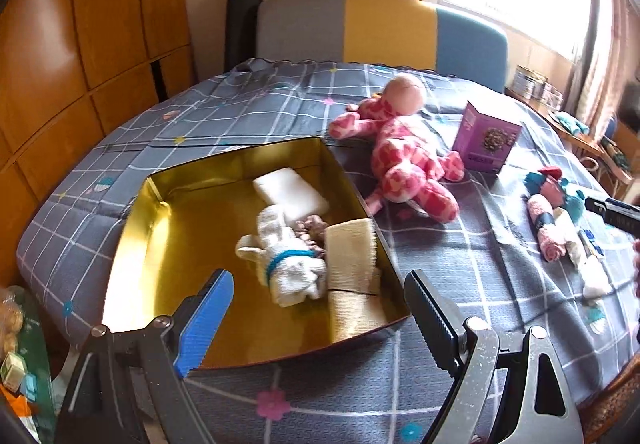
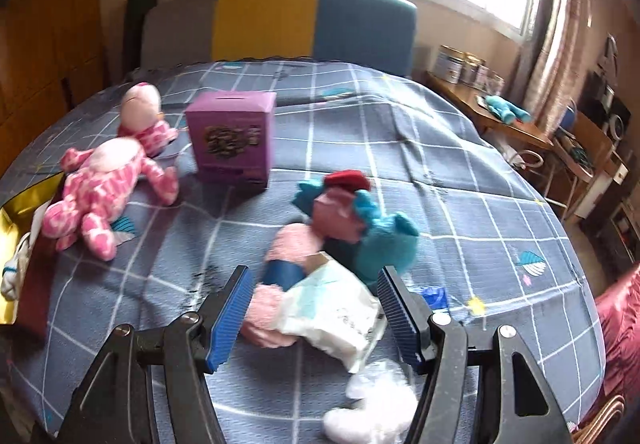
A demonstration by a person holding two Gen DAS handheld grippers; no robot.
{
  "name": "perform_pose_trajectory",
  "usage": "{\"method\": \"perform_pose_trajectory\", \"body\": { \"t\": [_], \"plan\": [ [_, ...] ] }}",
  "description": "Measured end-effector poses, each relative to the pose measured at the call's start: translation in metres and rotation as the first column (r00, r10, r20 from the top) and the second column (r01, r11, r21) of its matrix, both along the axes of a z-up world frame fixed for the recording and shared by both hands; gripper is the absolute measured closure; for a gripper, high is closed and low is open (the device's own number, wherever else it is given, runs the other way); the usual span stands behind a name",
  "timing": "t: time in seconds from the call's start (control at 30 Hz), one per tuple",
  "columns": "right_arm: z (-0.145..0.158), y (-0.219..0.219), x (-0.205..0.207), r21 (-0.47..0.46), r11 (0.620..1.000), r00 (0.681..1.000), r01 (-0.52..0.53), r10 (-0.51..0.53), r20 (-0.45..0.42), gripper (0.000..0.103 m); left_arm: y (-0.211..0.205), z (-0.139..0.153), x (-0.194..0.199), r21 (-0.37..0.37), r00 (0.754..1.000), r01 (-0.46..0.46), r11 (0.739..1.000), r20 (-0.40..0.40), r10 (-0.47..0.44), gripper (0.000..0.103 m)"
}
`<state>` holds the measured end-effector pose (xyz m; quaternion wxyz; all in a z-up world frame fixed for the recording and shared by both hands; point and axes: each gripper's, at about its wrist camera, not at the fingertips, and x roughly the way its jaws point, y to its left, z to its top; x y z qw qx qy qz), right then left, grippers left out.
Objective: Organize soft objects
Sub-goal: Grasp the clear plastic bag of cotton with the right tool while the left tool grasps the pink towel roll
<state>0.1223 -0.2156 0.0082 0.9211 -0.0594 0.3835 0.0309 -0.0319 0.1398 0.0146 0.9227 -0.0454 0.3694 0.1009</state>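
A gold-lined tin box point(image 1: 132, 244) sits on the checked table. It holds a white pad point(image 1: 290, 190), a white rolled cloth tied with blue string point(image 1: 286, 270), a beige folded cloth point(image 1: 352, 264) and a small brown item point(image 1: 314, 228). My left gripper point(image 1: 320, 284) is open and empty above the box's near side. My right gripper point(image 2: 314, 280) is open, its fingers on either side of a pink rolled towel with a blue band point(image 2: 276, 276) and a white packet point(image 2: 340, 308). A teal and pink plush point(image 2: 360, 220) lies just beyond. A pink spotted plush point(image 1: 404, 156) lies mid-table.
A purple carton point(image 2: 232, 136) stands beside the pink plush point(image 2: 100, 184). A white fluffy piece point(image 2: 372, 400) lies near the table's front edge. A grey, yellow and blue chair back point(image 1: 384, 28) stands behind the table. A wooden side table point(image 2: 500, 116) with tins is at the right.
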Motion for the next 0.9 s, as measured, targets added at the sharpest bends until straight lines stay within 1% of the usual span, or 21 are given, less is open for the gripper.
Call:
{"method": "perform_pose_trajectory", "body": {
  "t": [0.1,0.13,0.2,0.27,0.3,0.37,0.47,0.57,0.67,0.77,0.83,0.9],
  "plan": [
    [-0.005,-0.04,0.012,0.025,0.991,0.991,0.131,-0.131,0.0,0.038,-0.012,0.003,0.004,-0.002,0.999,0.044,0.999,0.007,-0.044,0.015],
    [-0.008,-0.054,0.014,0.05,0.983,0.984,0.176,-0.176,-0.01,0.038,-0.017,0.004,0.006,0.003,0.998,0.06,0.998,0.007,-0.06,0.015],
    [-0.014,-0.079,0.019,0.124,0.955,0.963,0.269,-0.265,-0.054,0.038,-0.028,0.007,0.012,0.019,0.996,0.086,0.996,0.005,-0.086,0.015],
    [-0.017,-0.094,0.02,0.163,0.925,0.939,0.343,-0.333,-0.084,0.038,-0.039,0.008,0.022,0.023,0.993,0.116,0.993,-0.004,-0.116,0.015],
    [-0.018,-0.099,0.02,0.179,0.914,0.931,0.363,-0.351,-0.097,0.038,-0.045,0.008,0.027,0.022,0.992,0.129,0.991,-0.009,-0.129,0.015],
    [-0.023,-0.106,0.02,0.219,0.901,0.926,0.374,-0.35,-0.139,0.038,-0.056,0.007,0.037,0.013,0.988,0.156,0.988,-0.022,-0.155,0.015],
    [-0.029,-0.107,0.021,0.243,0.893,0.922,0.379,-0.343,-0.179,0.038,-0.077,0.005,0.055,0.008,0.978,0.204,0.979,-0.043,-0.203,0.015],
    [-0.028,-0.112,0.019,0.259,0.876,0.912,0.406,-0.37,-0.179,0.038,-0.098,0.002,0.07,-0.002,0.965,0.254,0.967,-0.061,-0.254,0.016],
    [-0.027,-0.127,0.017,0.301,0.842,0.894,0.448,-0.412,-0.177,0.038,-0.119,-0.003,0.083,-0.003,0.949,0.307,0.952,-0.074,-0.307,0.02],
    [-0.035,-0.141,0.016,0.348,0.8,0.871,0.489,-0.431,-0.235,0.038,-0.14,-0.01,0.097,-0.009,0.925,0.366,0.93,-0.1,-0.366,0.023],
    [-0.043,-0.146,0.018,0.352,0.784,0.857,0.511,-0.43,-0.286,0.038,-0.155,-0.015,0.105,-0.011,0.907,0.409,0.913,-0.111,-0.407,0.024],
    [-0.052,-0.146,0.021,0.37,0.779,0.854,0.506,-0.393,-0.34,0.038,-0.167,-0.02,0.111,-0.007,0.892,0.437,0.899,-0.128,-0.434,0.026]
  ]
}}
